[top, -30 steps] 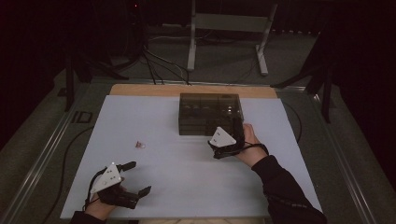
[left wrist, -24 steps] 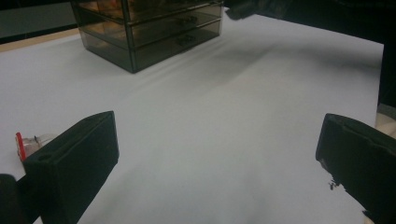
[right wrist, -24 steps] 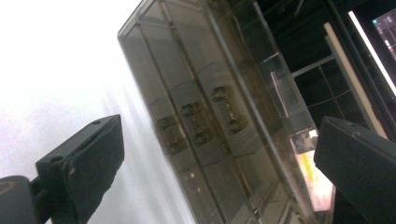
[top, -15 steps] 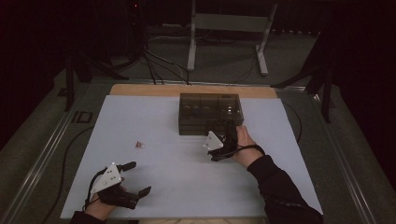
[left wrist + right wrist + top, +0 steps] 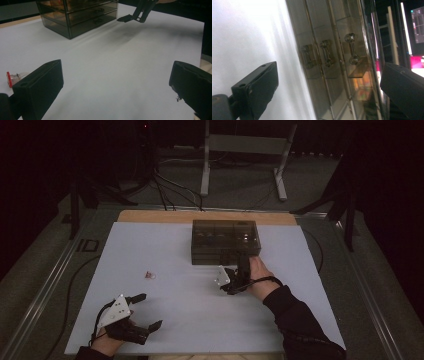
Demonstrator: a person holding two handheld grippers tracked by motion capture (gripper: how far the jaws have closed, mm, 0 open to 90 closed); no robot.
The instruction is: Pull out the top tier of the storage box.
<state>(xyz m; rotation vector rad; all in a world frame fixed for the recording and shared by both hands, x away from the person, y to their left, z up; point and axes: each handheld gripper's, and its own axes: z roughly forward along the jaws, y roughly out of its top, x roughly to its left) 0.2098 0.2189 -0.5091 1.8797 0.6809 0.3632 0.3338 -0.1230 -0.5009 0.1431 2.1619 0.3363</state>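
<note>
Right hand-held gripper (image 5: 231, 279) sits rolled on its side just in front of the smoked drawer box (image 5: 224, 241) at the far centre of the counter (image 5: 175, 250), jaws spread wide, drawer handles (image 5: 327, 53) between them. Judged step: approach to a drawer pull. Next move calls for closing on one handle and pulling near. Left hand-held gripper (image 5: 148, 311) rests open at near left, a small red-capped item (image 5: 12, 78) beside it
</note>
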